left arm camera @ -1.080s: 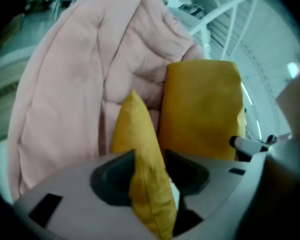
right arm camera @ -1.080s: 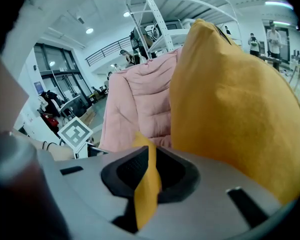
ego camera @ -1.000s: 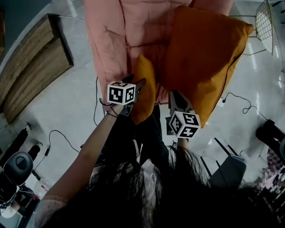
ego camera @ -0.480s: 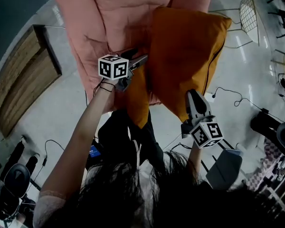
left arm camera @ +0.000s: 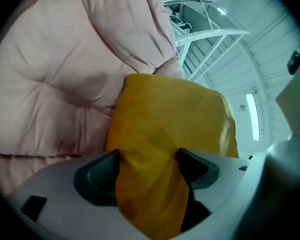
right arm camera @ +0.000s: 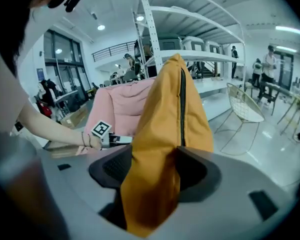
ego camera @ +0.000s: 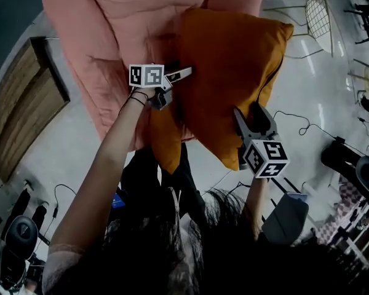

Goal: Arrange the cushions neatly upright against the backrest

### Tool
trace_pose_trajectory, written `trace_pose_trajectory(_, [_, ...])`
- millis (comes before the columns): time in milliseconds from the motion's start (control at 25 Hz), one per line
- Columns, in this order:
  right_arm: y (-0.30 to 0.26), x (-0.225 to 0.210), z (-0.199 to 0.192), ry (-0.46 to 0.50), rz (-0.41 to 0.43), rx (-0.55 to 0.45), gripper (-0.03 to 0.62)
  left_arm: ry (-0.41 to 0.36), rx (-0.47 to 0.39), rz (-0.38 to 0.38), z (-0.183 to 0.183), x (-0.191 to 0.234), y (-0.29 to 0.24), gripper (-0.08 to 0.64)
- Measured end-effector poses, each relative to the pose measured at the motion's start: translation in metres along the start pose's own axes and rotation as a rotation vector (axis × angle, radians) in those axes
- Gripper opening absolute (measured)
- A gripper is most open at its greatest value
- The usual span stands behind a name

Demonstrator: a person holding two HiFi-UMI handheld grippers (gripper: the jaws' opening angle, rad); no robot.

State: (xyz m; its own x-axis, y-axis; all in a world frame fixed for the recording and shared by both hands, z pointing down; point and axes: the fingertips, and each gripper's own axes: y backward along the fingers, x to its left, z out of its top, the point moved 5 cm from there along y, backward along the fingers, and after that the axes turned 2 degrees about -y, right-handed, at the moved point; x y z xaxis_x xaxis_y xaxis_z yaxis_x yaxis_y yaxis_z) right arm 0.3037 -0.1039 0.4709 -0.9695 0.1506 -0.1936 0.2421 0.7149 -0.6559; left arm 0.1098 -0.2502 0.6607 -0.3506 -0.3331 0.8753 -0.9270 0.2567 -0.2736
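Head view: the person is leaning over the pink chair [ego camera: 104, 48]. The left gripper [ego camera: 175, 86] is holding the left cushion [ego camera: 166, 137] edge-on, and the right gripper [ego camera: 252, 118] is gripping the right cushion [ego camera: 234, 72] at its near corner, likely so that both can be stood against the far backrest.

Left gripper view: the fingers have just been opening, with yellow fabric filling the gap and touching both.

Right gripper view: the fingers have likewise been widening, and the zipped edge is bunching between them, rising upright.
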Motion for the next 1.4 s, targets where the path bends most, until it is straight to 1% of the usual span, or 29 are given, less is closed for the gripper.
trace_pose_trajectory(80, [-0.008, -0.009, -0.004, 0.026, -0.093, 0.01, 0.267, 0.025, -0.012, -0.032, -0.003, 0.002, -0.009, 0.357])
trace_pose_trajectory(120, [-0.01, -0.014, -0.007, 0.046, -0.133, 0.01, 0.256, 0.031, -0.014, -0.049, -0.004, 0.002, -0.012, 0.357])
trace_pose_trajectory(160, [-0.012, -0.017, -0.009, 0.068, -0.16, 0.01, 0.23, 0.034, -0.013, -0.06, -0.004, 0.002, -0.016, 0.357])
trace_pose_trajectory(240, [-0.015, -0.022, -0.011, 0.1, -0.182, 0.014, 0.202, 0.036, -0.005, -0.06, -0.005, 0.003, -0.022, 0.356])
trace_pose_trajectory(360, [-0.017, -0.031, -0.012, 0.11, -0.181, 0.027, 0.174, 0.042, 0.01, -0.038, -0.004, 0.0, -0.026, 0.346])
trace_pose_trajectory(440, [-0.017, -0.034, -0.013, 0.107, -0.178, 0.035, 0.155, 0.039, 0.016, -0.02, -0.004, -0.004, -0.022, 0.264])
trace_pose_trajectory(480, [-0.016, -0.035, -0.013, 0.104, -0.177, 0.037, 0.145, 0.025, 0.016, -0.008, -0.004, -0.006, -0.017, 0.217])
trace_pose_trajectory(520, [-0.014, -0.035, -0.012, 0.098, -0.176, 0.036, 0.135, 0.001, 0.013, 0.007, -0.004, -0.009, -0.012, 0.171])
trace_pose_trajectory(600, [-0.008, -0.034, -0.01, 0.08, -0.178, 0.028, 0.114, -0.069, 0.005, 0.041, -0.003, -0.016, -0.002, 0.092])
trace_pose_trajectory(640, [-0.005, -0.033, -0.008, 0.07, -0.181, 0.022, 0.103, -0.104, -0.003, 0.055, -0.001, -0.021, 0.003, 0.067])
trace_pose_trajectory(720, [0.004, -0.033, -0.005, 0.049, -0.198, 0.006, 0.087, -0.141, -0.025, 0.059, 0.001, -0.036, 0.013, 0.043])
trace_pose_trajectory(800, [0.015, -0.035, -0.003, 0.02, -0.225, -0.017, 0.075, -0.162, -0.056, 0.032, 0.003, -0.054, 0.024, 0.034])
trace_pose_trajectory(880, [0.025, -0.036, 0.001, -0.009, -0.23, -0.053, 0.069, -0.194, -0.095, -0.001, 0.009, -0.075, 0.038, 0.029])
trace_pose_trajectory(1040, [0.035, -0.024, 0.021, -0.011, -0.203, -0.149, 0.063, -0.306, -0.186, -0.027, 0.033, -0.116, 0.076, 0.028])
trace_pose_trajectory(1120, [0.035, -0.014, 0.037, -0.002, -0.186, -0.206, 0.061, -0.364, -0.246, -0.034, 0.051, -0.135, 0.099, 0.028])
trace_pose_trajectory(1200, [0.028, -0.002, 0.056, -0.006, -0.158, -0.26, 0.06, -0.407, -0.318, -0.041, 0.073, -0.15, 0.123, 0.028])
trace_pose_trajectory(1320, [0.007, 0.018, 0.082, 0.001, -0.103, -0.318, 0.06, -0.48, -0.414, -0.021, 0.105, -0.165, 0.159, 0.028])
trace_pose_trajectory(1400, [-0.012, 0.033, 0.098, 0.019, -0.059, -0.345, 0.058, -0.549, -0.459, 0.027, 0.124, -0.168, 0.184, 0.028])
